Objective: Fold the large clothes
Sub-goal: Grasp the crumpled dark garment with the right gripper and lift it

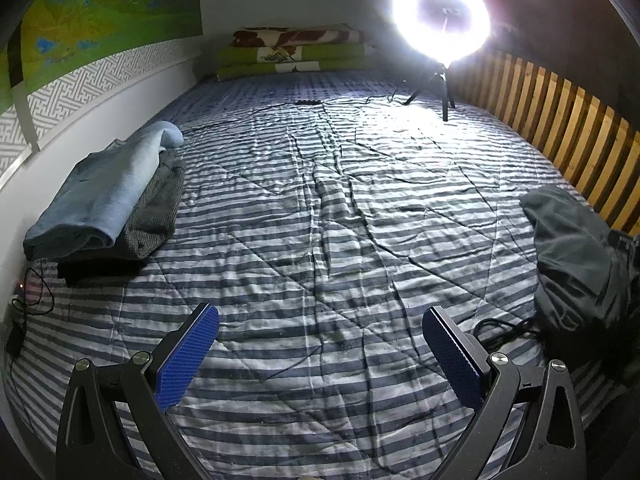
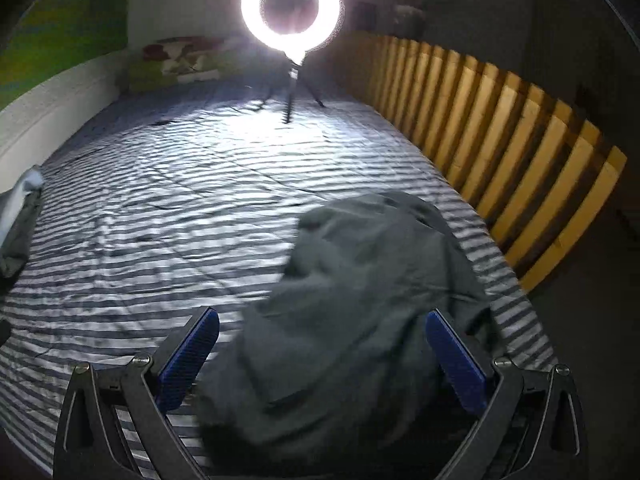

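Now both tongs gape empty; right gripper [image 2: 322, 330] should pinch the crumpled grey garment [image 2: 360, 300] by one hem at the bed's [image 1: 320, 208] slatted edge, left gripper [image 1: 320, 330] waiting

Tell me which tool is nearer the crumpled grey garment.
Right. The right tool hangs open directly over the grey garment; the left tool is open above bare striped bedding, the garment off to its right.

Two grippers, left gripper [image 1: 320, 354] and right gripper [image 2: 322, 354], alike: black angular frames, round silver screws [image 1: 141, 357] at the joints, fingers [image 1: 188, 354] faced with blue dotted pads.
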`<state>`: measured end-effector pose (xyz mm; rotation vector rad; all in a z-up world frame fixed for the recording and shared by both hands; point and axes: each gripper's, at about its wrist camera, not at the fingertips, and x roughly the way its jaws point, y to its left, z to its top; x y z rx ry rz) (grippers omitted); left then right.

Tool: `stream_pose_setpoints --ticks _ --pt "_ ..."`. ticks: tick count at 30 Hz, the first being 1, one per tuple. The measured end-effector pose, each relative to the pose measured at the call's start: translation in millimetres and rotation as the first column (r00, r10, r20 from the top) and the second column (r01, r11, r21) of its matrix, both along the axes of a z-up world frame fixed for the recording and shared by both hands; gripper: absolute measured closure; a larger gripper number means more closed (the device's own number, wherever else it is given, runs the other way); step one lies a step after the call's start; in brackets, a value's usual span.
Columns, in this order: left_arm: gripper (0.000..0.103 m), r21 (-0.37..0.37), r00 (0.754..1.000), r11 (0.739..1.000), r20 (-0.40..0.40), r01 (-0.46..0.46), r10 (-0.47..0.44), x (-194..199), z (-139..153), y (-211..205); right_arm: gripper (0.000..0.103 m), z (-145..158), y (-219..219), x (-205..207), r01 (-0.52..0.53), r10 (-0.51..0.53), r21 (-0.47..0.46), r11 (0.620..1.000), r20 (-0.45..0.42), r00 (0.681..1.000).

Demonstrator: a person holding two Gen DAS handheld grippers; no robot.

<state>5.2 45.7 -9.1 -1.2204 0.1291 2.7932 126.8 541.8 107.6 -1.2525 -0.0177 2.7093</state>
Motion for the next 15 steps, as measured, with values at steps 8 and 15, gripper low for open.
stream_pose_setpoints --ticks 8,15 --pt "0.000 0.004 0.999 0.999 0.008 -0.043 0.043 9.5 -2.2 -18.1 0.001 -24.7 74.2 -37.3 0.125 -0.111 -0.086 0.988 0.158 0.981" --pt "0.000 0.059 0.992 0.991 0.020 -0.123 0.122 21.6 -1.2 -56.8 0.001 -60.6 90.0 -65.9 0.146 -0.082 -0.205 0.968 0.292 0.953"
